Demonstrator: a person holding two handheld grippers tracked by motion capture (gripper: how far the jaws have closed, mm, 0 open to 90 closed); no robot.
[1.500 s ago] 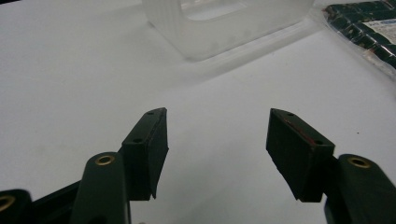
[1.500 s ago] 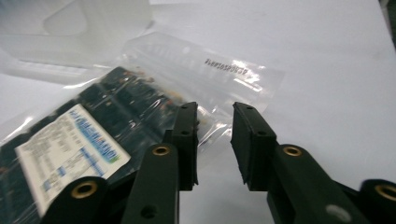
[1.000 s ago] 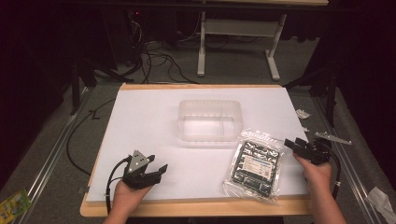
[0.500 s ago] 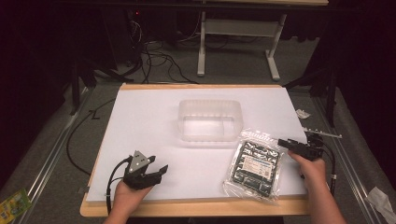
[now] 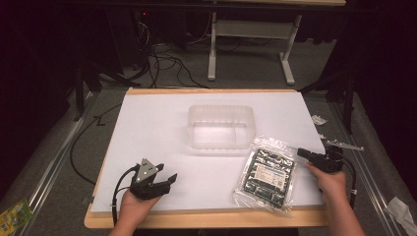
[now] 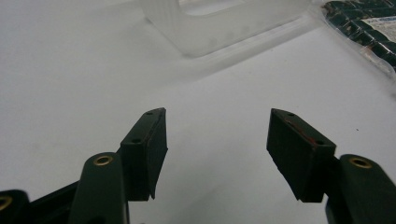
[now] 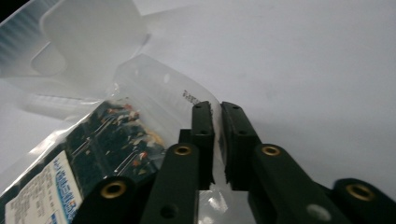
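Nearby, the clear tub [image 5: 221,125] holds nothing. Right gripper [image 7: 217,140] fingers pinch the sealed packet [image 5: 268,172] edge, its length running near-to-far; left gripper [image 6: 217,154] fingers gape apart.

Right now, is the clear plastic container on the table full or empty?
Empty: the clear container shows only its bare see-through floor; the packet lies outside it on the table.

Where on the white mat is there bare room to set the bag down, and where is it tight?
Bare: the left half of the mat, between clear tub and left tool; also the far strip behind the tub. Tight: the near right, where the bag lies touching the tub's corner with the right tool at its edge.
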